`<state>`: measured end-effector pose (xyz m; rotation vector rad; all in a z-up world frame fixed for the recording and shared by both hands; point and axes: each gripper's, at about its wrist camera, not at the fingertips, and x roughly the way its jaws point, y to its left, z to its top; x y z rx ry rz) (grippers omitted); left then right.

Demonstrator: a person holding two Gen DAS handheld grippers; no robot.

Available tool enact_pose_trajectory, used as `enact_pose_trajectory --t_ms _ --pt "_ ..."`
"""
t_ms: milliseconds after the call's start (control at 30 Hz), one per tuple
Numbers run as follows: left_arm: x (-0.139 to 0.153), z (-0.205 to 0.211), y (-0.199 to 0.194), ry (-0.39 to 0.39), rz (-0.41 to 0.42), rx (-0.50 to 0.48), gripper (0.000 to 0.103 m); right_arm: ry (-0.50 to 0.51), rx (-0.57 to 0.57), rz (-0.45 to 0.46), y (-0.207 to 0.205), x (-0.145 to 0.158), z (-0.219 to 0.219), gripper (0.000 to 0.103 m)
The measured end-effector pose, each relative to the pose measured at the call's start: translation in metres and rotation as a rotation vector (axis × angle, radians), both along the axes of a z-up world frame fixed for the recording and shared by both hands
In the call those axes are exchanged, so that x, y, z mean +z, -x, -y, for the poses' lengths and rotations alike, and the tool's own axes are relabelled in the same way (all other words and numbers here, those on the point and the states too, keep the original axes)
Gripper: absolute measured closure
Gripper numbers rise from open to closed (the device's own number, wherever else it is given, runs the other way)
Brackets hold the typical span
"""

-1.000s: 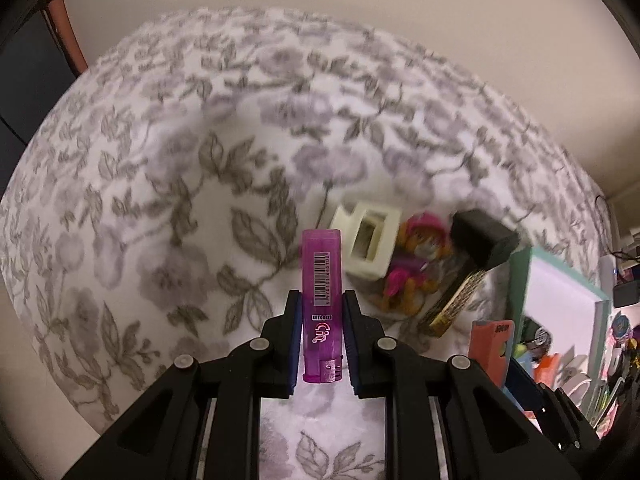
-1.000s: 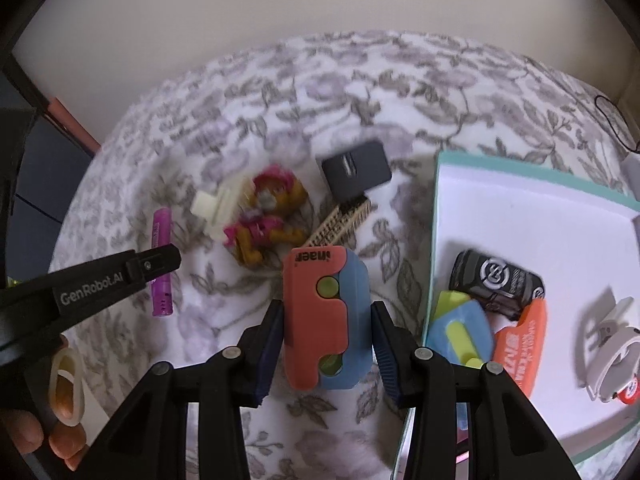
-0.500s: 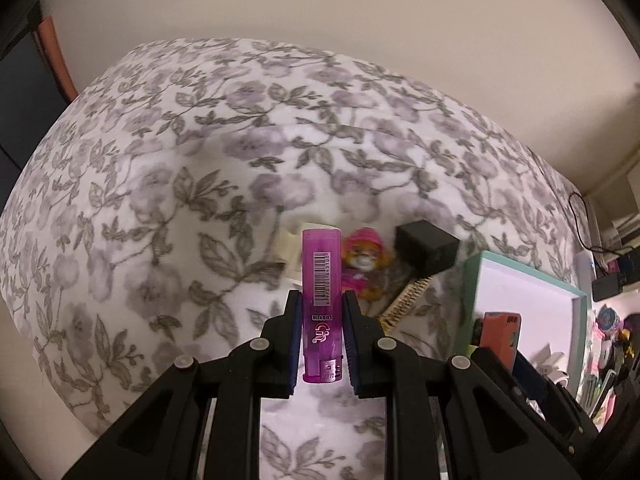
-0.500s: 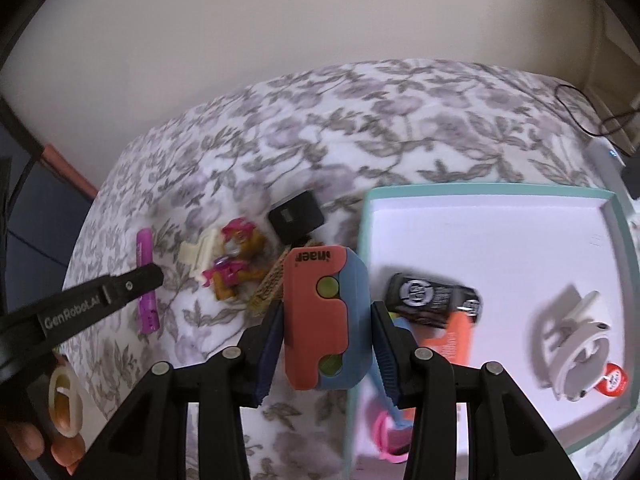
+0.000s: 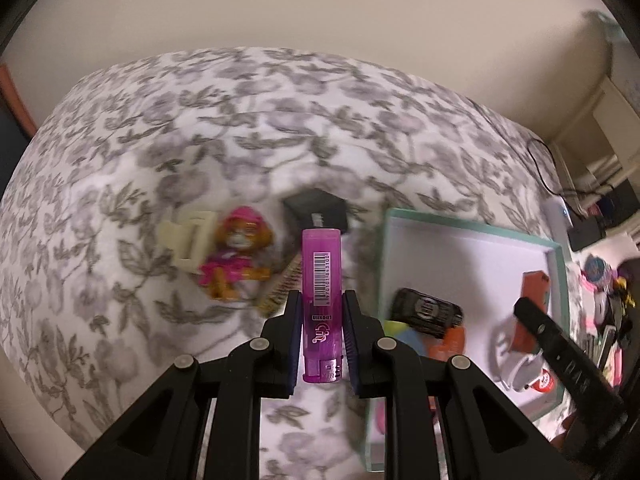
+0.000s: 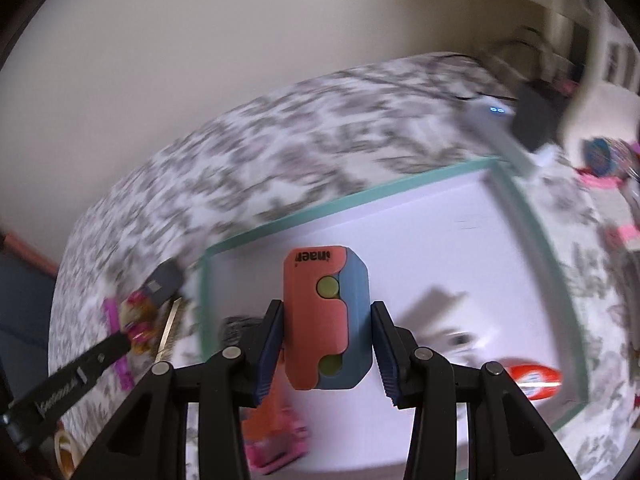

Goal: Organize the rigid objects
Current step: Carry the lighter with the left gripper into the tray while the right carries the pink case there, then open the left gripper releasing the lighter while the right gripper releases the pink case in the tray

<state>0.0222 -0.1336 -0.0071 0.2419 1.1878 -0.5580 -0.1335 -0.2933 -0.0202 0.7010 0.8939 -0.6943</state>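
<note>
Left tool (image 5: 321,334) pinches purple lighter (image 5: 321,304); right tool (image 6: 326,340) clamps orange-blue case (image 6: 326,322) over the teal-rimmed tray (image 6: 400,186). Advise lowering each onto bare tray floor before releasing.

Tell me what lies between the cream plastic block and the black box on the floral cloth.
In the left wrist view, a pink-and-orange toy figure lies between the cream plastic block and the black box.

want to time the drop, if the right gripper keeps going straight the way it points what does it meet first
Probably the bare white floor of the tray: the right gripper, shut on the orange-blue block, points down into it. Blur leaves depth unclear.
</note>
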Motion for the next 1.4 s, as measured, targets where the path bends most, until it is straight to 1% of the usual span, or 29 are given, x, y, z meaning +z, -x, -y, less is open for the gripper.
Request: enact_pose_trajectory --t_ms 133,200,367,500,600,733,1033,1233,1400 --pt "0.002 0.018 0.017 0.010 0.012 -0.052 0.083 0.013 -0.072 0.002 0.023 0.000 0.023 0.058" --pt "0.002 0.026 0.025 0.018 0.014 -0.078 0.083 0.035 -0.100 -0.004 0.033 0.003 0.031 0.058" --pt "0.001 0.051 0.051 0.020 0.024 -0.163 0.083 0.081 -0.147 -0.044 0.048 0.002 0.045 0.058" --pt "-0.003 0.068 0.071 0.021 0.014 -0.229 0.083 0.128 -0.163 -0.102 0.054 -0.002 0.050 0.058" --pt "-0.006 0.077 0.084 0.029 0.000 -0.273 0.083 0.140 -0.167 -0.129 0.057 -0.006 0.051 0.057" --pt "-0.016 0.087 0.097 0.001 -0.011 -0.311 0.083 0.143 -0.156 -0.160 0.056 -0.012 0.051 0.057" --pt "-0.037 0.096 0.107 -0.042 -0.052 -0.344 0.083 0.097 -0.149 -0.208 0.057 -0.027 0.053 0.057" --pt "-0.046 0.097 0.107 -0.067 -0.068 -0.349 0.083 0.065 -0.137 -0.224 0.056 -0.036 0.053 0.058" --pt "-0.054 0.099 0.109 -0.086 -0.076 -0.352 0.083 0.017 -0.145 -0.218 0.059 -0.044 0.057 0.058"
